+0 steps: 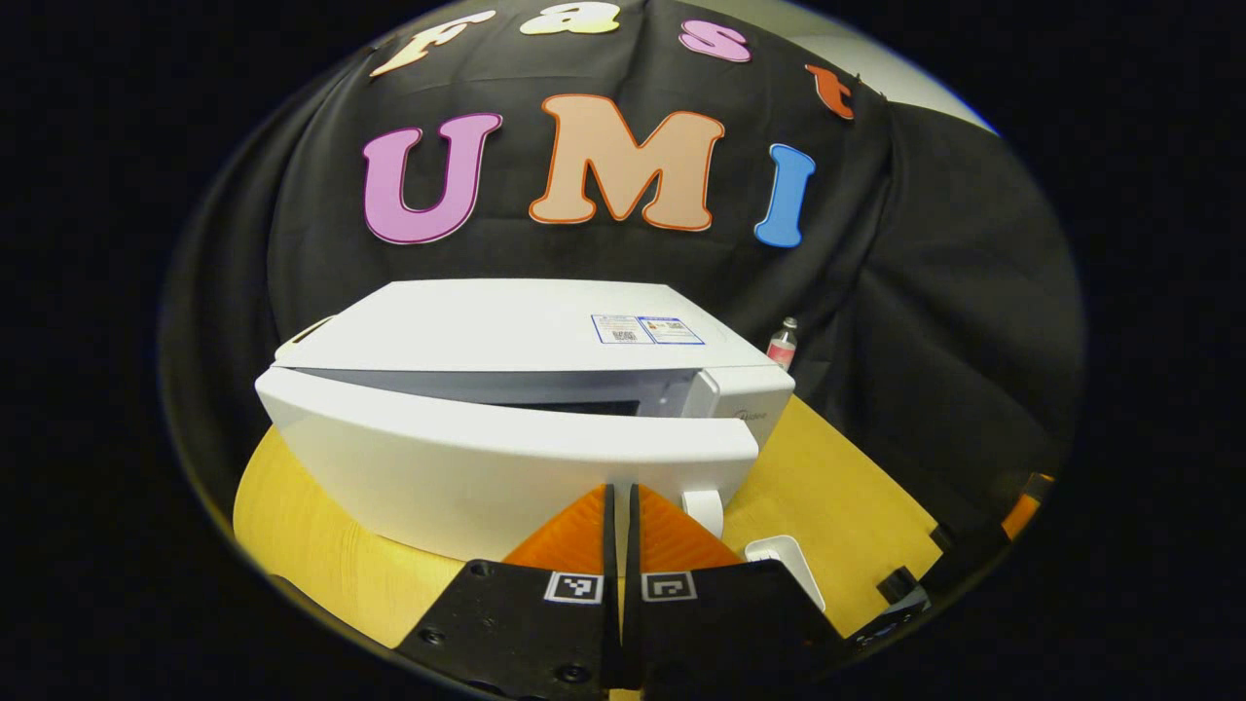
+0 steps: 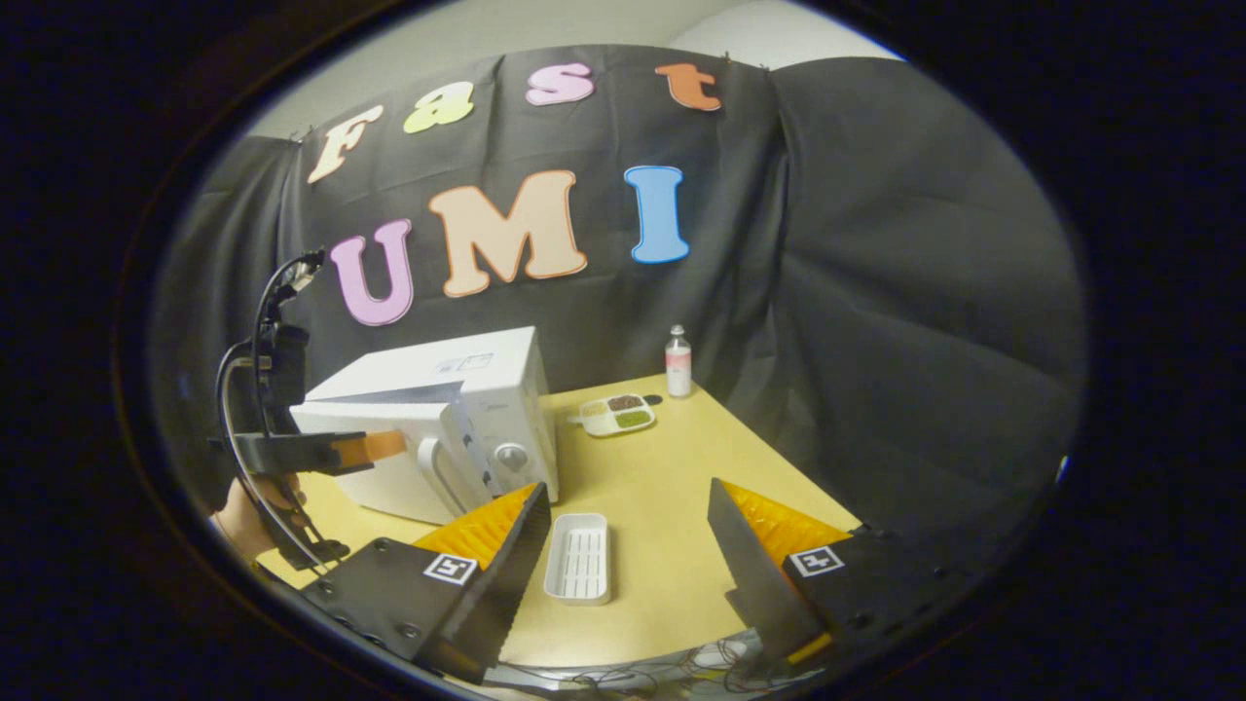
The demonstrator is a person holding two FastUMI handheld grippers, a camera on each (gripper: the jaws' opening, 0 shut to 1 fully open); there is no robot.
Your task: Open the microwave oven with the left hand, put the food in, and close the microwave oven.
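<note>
Two grippers are near the white microwave [image 2: 458,428], which sits on the yellow table [image 2: 672,497] by the black cloth wall. Its door [image 1: 506,458] is swung open a little way, with a dark gap showing between the door and the box.

In the left gripper view, the left gripper [image 1: 621,516] is right up against the front of that door, close to the door's white handle [image 1: 703,508]. Its two fingers are pressed together with only a thin line between them. I cannot tell if they pinch anything. In the right gripper view, a hand [image 2: 248,521] holds this gripper in front of the microwave door.

The right gripper [image 2: 628,545] hangs over the table, to the right of the microwave. Its fingers are wide apart and hold nothing.

A white empty tray [image 2: 578,557] lies on the table just beside the microwave's front corner. The food dish [image 2: 615,415], with dark and green bits in it, sits on the table farther back, to the right of the microwave. A small bottle [image 2: 678,362] stands behind the dish, near the wall.
</note>
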